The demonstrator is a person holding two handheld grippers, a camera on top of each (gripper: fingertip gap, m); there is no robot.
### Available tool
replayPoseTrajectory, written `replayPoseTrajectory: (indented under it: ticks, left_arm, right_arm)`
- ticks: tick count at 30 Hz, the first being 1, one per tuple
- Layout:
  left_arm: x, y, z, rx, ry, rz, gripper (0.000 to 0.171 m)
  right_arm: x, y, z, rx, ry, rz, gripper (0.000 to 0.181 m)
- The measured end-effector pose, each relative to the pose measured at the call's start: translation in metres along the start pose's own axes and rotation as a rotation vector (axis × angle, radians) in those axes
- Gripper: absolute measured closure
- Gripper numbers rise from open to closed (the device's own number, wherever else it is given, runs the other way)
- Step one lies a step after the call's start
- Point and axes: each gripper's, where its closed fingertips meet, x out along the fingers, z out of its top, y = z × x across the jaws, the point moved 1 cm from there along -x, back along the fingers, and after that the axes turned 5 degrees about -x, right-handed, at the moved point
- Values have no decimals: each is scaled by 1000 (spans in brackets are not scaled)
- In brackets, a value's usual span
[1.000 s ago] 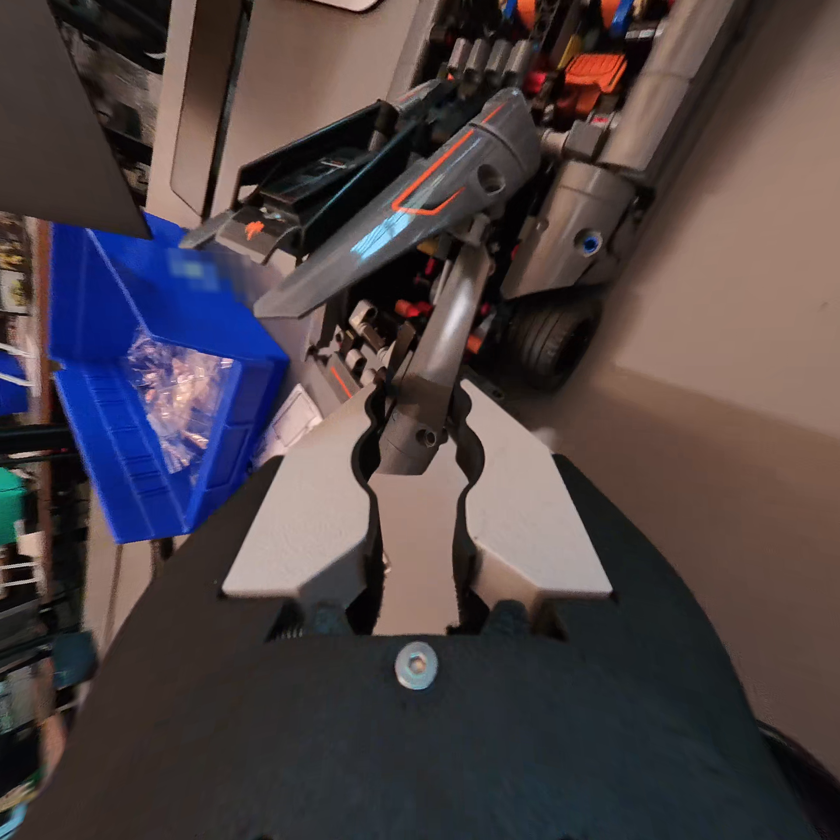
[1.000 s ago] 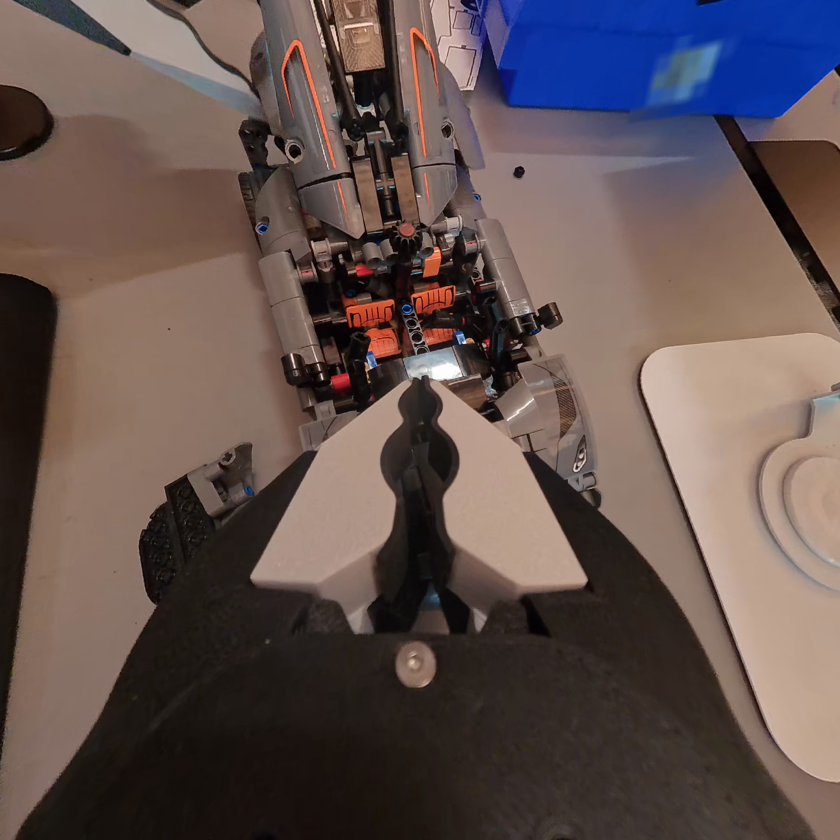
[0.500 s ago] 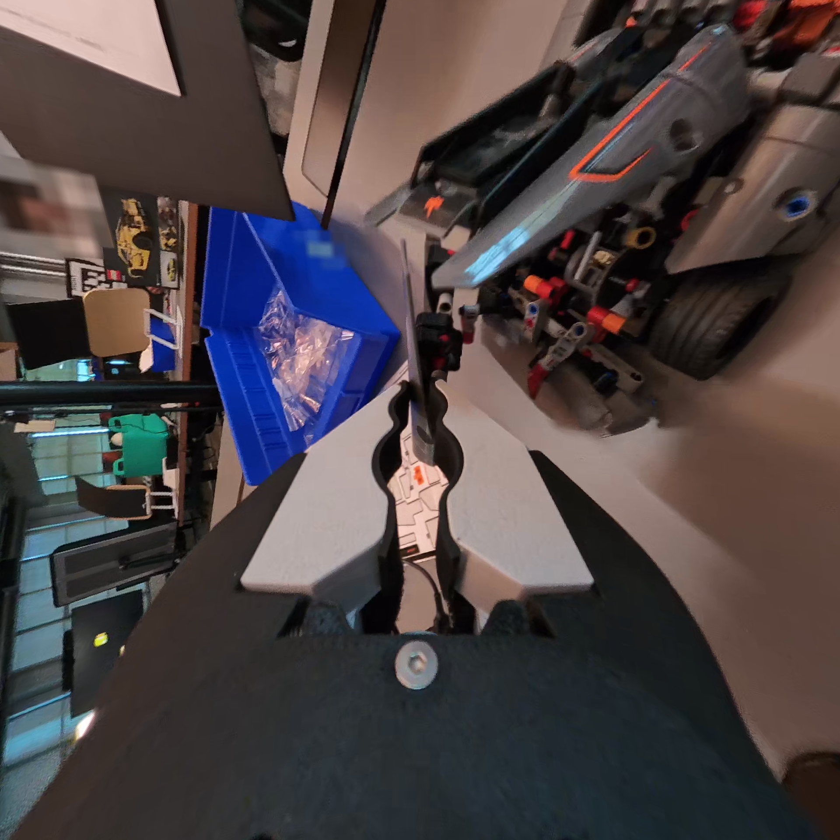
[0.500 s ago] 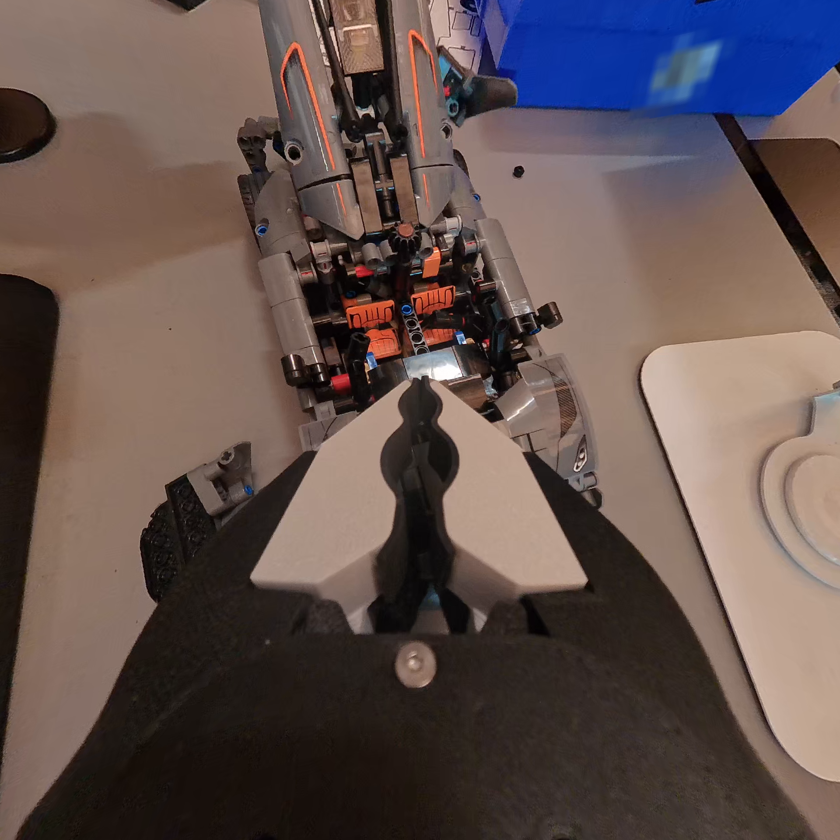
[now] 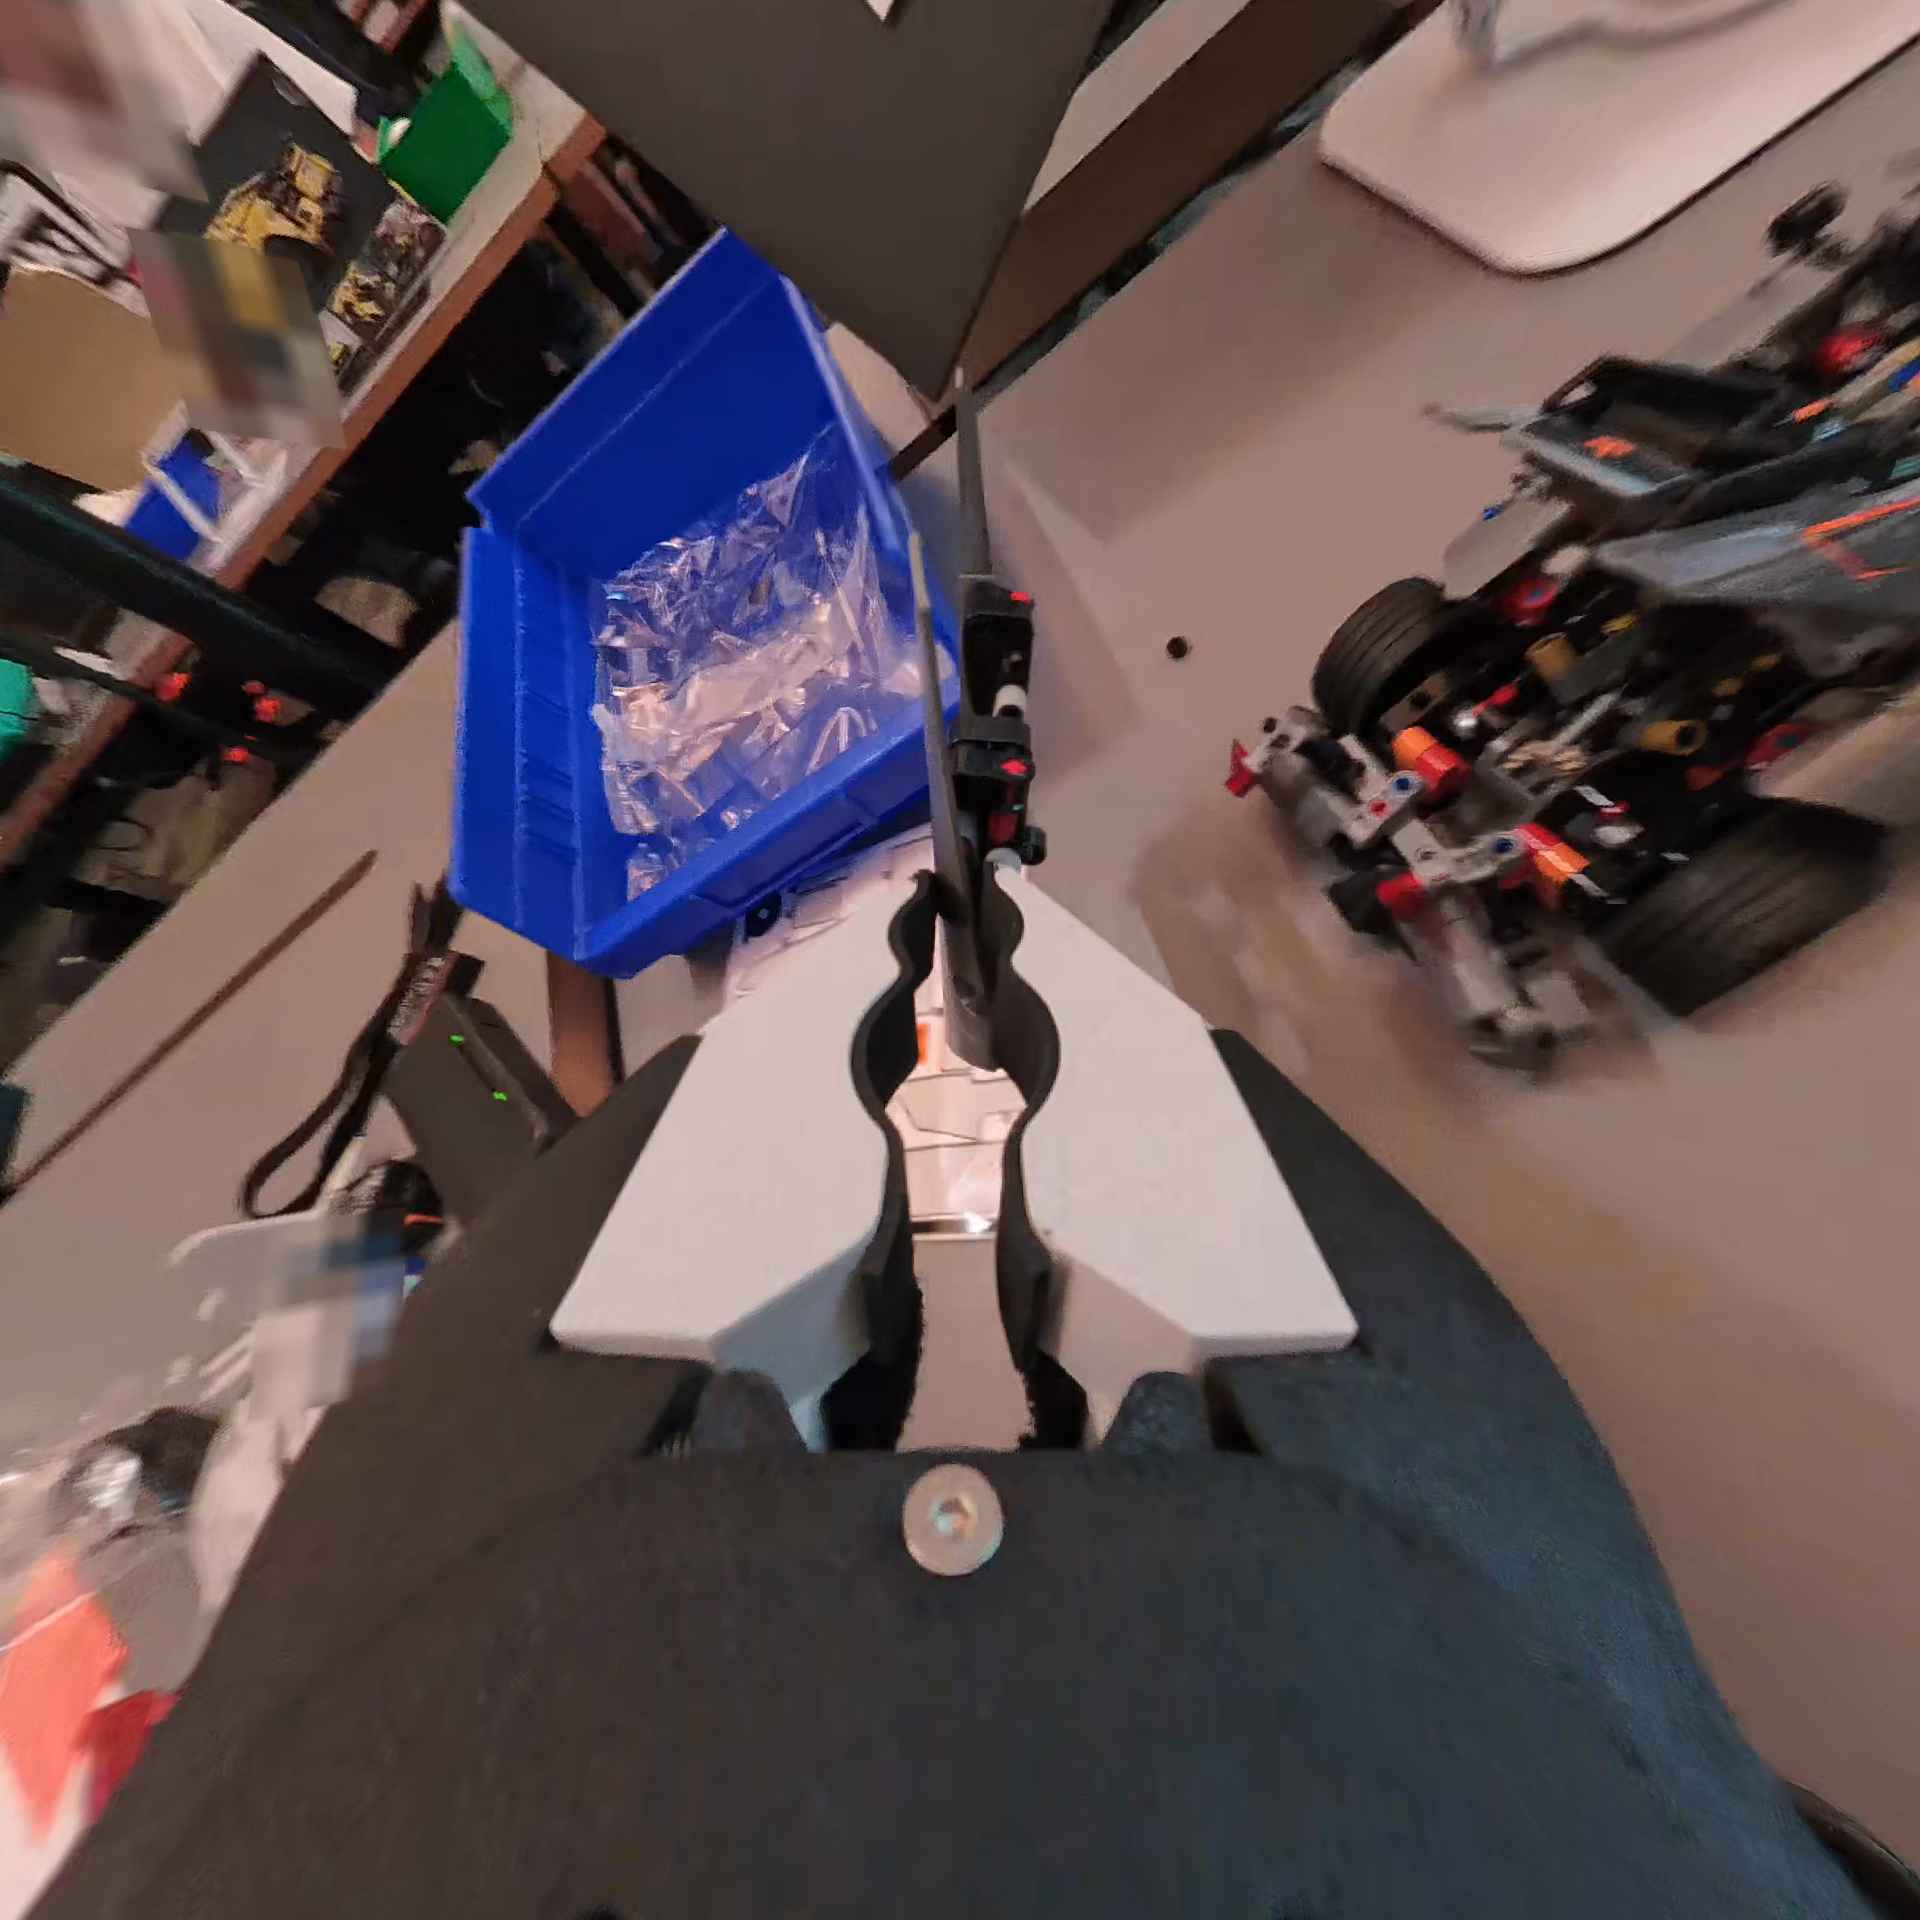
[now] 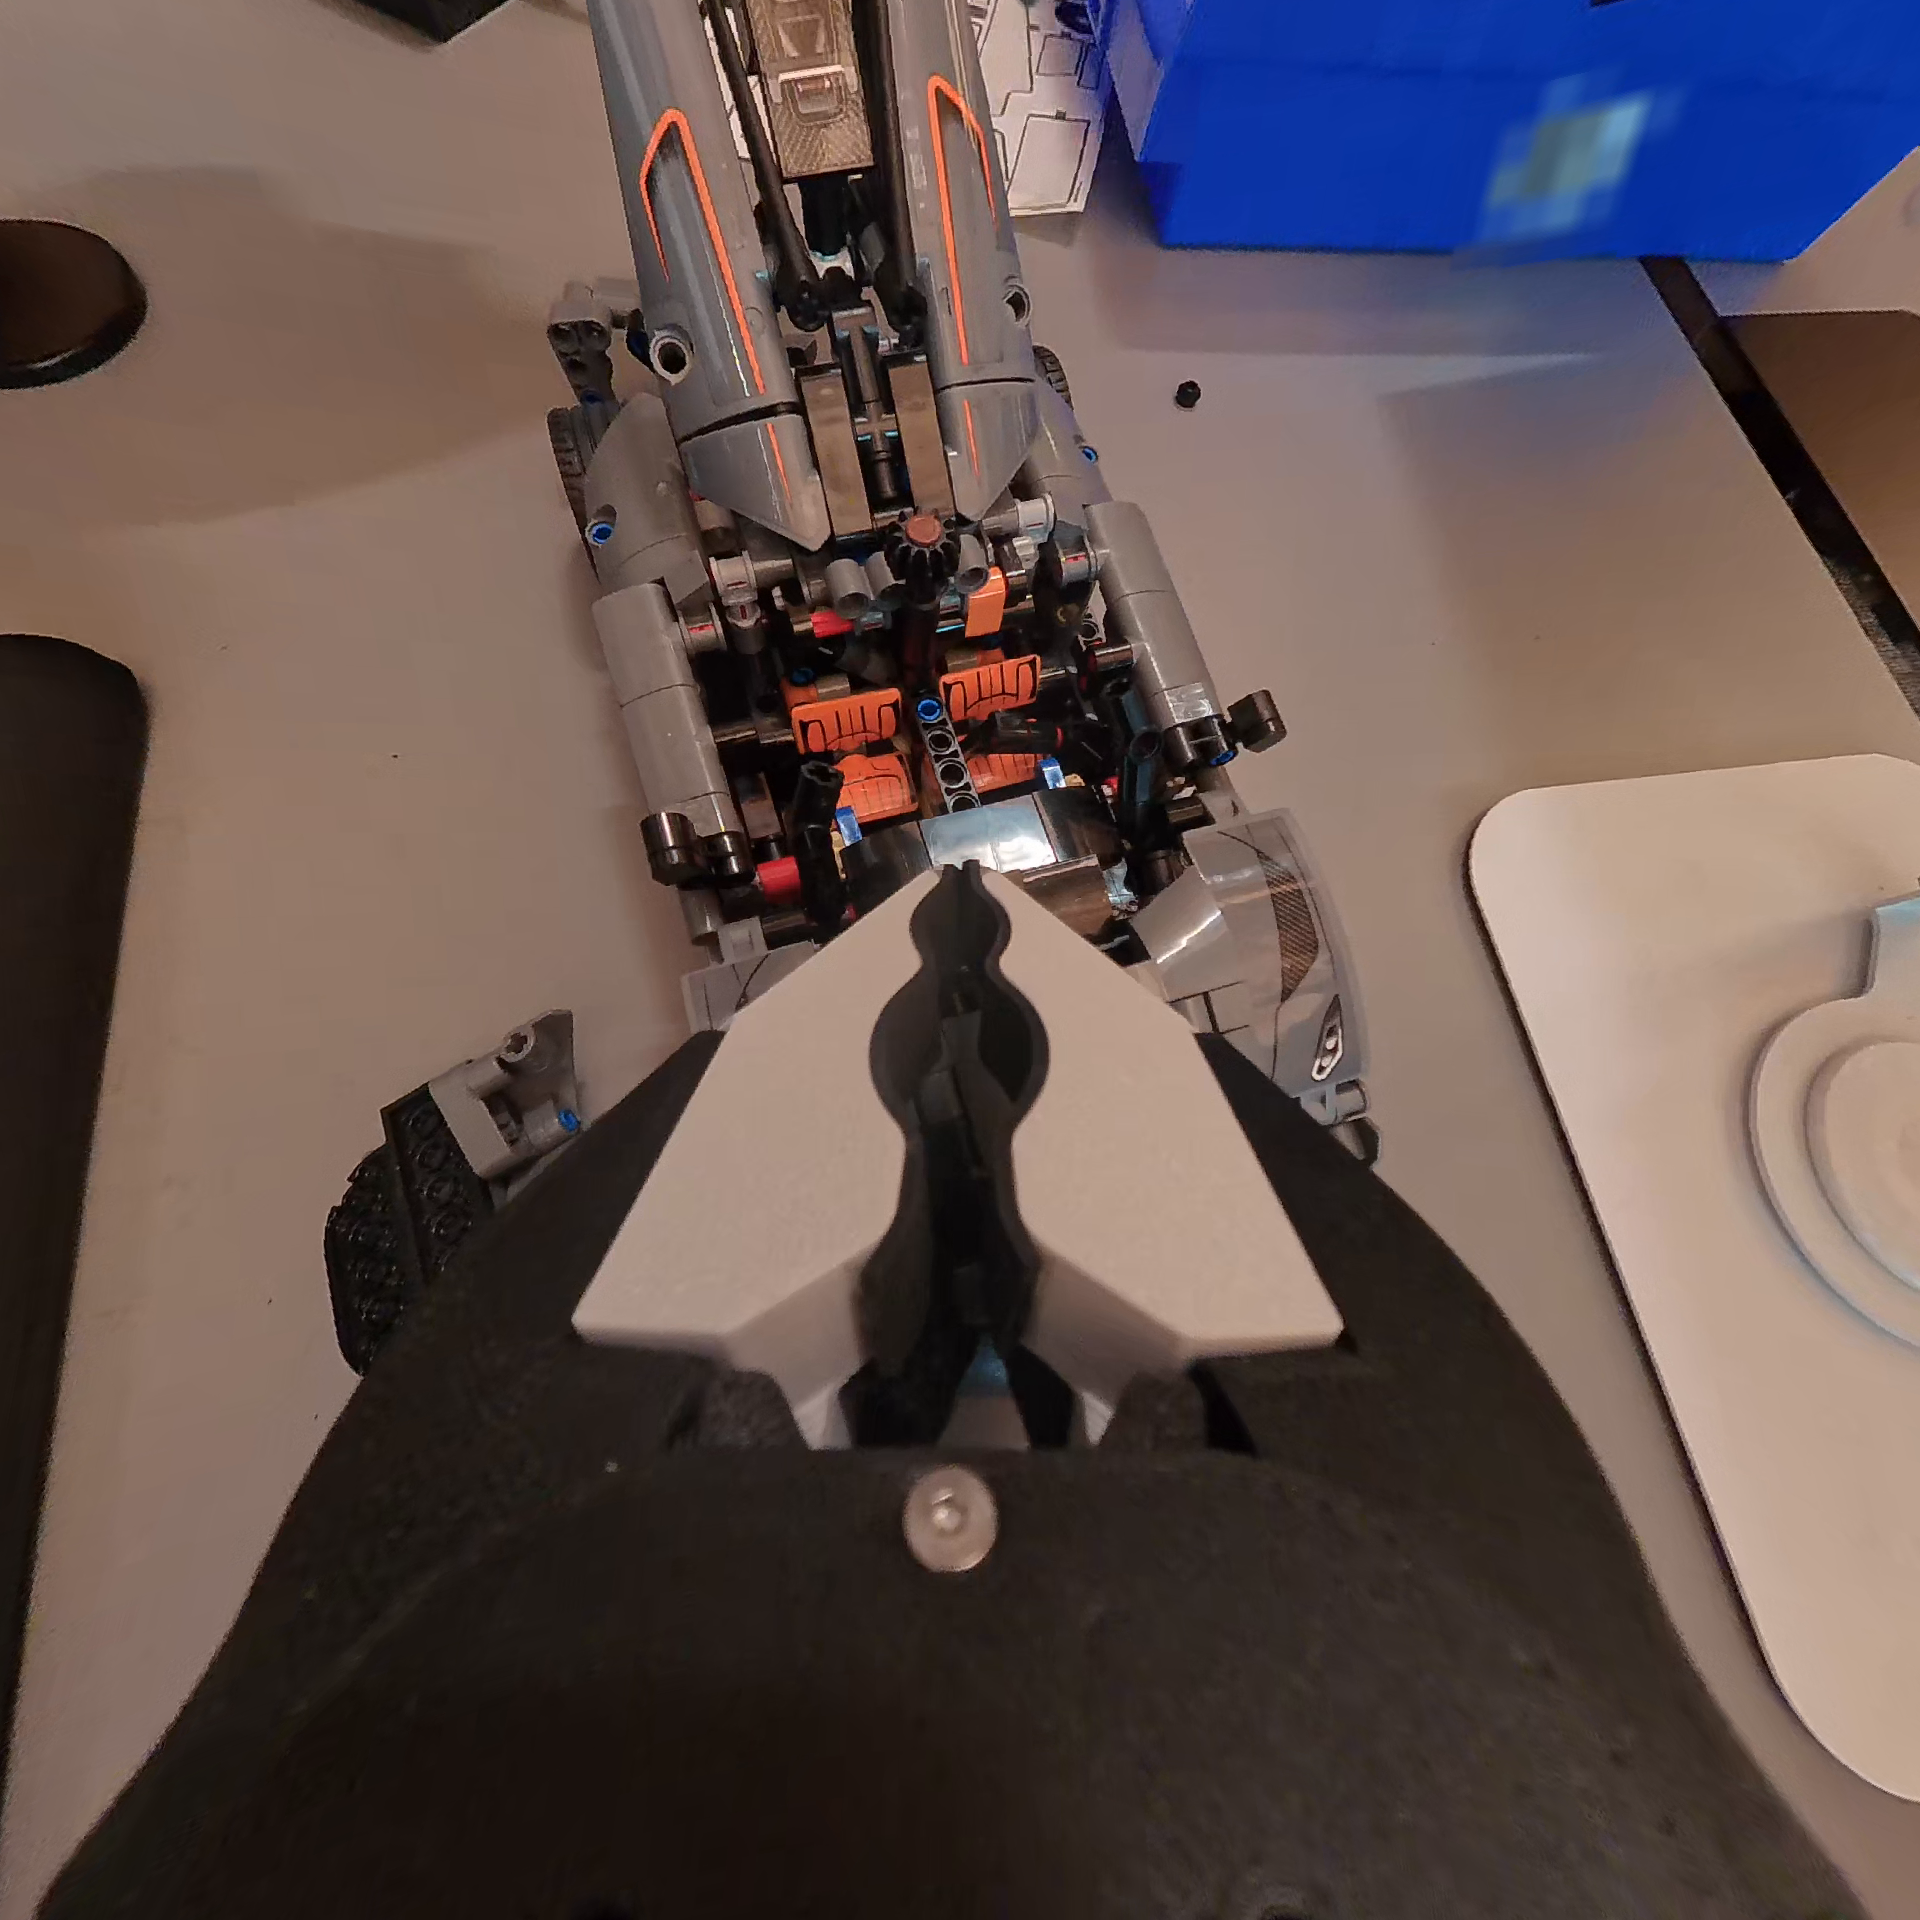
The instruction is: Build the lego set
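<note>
Now left gripper (image 5: 961, 894) clamped on a thin grey panel assembly (image 5: 982, 727), raised near the blue bin (image 5: 540, 748); right gripper (image 6: 961, 883) closed at the lego car (image 6: 831, 468), mid-table (image 6: 312, 675)

Open grey tabletop (image 6: 343, 644) left of the long grey-and-orange brick-built car (image 6: 883, 582), up to the black padded strip (image 6: 57, 935) at the left edge and the dark round hole (image 6: 52, 301) far left. Near left, a loose black ribbed brick piece with grey connector (image 6: 436, 1164) blocks the low approach. Right of the car a bare lane runs to the white rounded mat (image 6: 1662, 1091); only a tiny black stud (image 6: 1187, 394) lies in it. The blue plastic bin (image 6: 1507, 125) closes the far right. From the left wrist view, bare table lies between bin (image 5: 582, 727) and car (image 5: 1621, 748); the blurred clutter at lower left is probably an obstacle.
</note>
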Motion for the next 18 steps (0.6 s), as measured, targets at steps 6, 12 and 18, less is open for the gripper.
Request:
replayPoseTrajectory:
  ticks: [6,12,18]
  left_arm:
    - [-35,-34,-20,-132,70,-264,167]
    - [-49,-59,-50,-408,137,-507,167]
    - [-41,-45,-82,-590,254,-497,152]
  right_arm:
    - [0,0,0,-1,1,-1,181]
    - [-2,-1,-2,11,2,4,181]
    - [-4,-2,-3,9,4,7,181]
